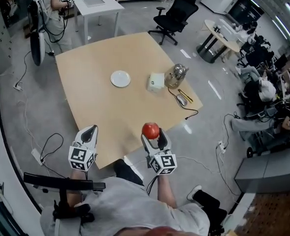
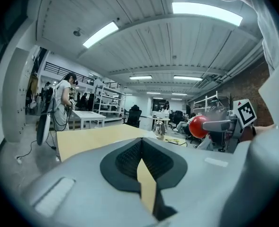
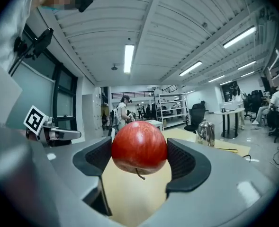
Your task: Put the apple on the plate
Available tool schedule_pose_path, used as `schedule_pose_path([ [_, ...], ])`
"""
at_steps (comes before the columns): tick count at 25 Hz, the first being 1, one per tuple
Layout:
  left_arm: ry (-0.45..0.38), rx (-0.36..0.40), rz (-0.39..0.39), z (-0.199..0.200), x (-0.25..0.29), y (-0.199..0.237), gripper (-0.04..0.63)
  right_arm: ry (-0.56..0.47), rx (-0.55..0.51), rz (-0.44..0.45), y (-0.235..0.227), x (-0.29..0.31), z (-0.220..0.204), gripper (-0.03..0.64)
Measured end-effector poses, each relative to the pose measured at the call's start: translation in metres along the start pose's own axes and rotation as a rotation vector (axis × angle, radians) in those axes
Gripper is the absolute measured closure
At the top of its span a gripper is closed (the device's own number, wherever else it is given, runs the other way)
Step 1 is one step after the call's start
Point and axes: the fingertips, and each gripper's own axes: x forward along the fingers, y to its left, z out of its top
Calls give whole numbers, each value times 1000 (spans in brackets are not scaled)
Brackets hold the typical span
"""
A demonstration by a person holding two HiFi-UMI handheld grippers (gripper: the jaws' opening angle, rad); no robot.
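Note:
My right gripper [image 1: 151, 133] is shut on a red apple [image 1: 150, 130], held above the table's near edge; in the right gripper view the apple [image 3: 139, 147] sits stem-down between the dark pads [image 3: 183, 161]. A small white plate [image 1: 120, 78] lies out on the wooden table [image 1: 100, 102], well beyond the apple. My left gripper [image 1: 89, 133] hovers at the near edge to the left, its jaws closed together with nothing between them [image 2: 141, 157]. From the left gripper view the apple [image 2: 197, 126] shows at the right.
A white box [image 1: 156, 82], a metal kettle [image 1: 177, 74], a pen and a mouse with cable [image 1: 182, 100] lie right of the plate. A person stands by a white table [image 1: 98, 4] at the back left. Office chairs and seated people fill the right side.

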Motion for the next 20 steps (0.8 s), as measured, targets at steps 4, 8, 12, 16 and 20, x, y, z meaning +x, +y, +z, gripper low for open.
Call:
schedule_pose_path([
  [4,29,-17,44,-5,23,20,575,31,-2,41,-11,43,-7,246],
  [8,63,-29,76,6,24,21,575,60,14,80,-13,63,-6,247],
  [12,101,-53,100,4,27,23,575,80,17,105,-21,86,-7,245],
  [16,159,-58,128,-17,46,39,575,86,0,138,-31,132,-20,245],
  [20,182,-77,139,-27,67,48,575,96,-13,174,-41,177,-34,245],
])
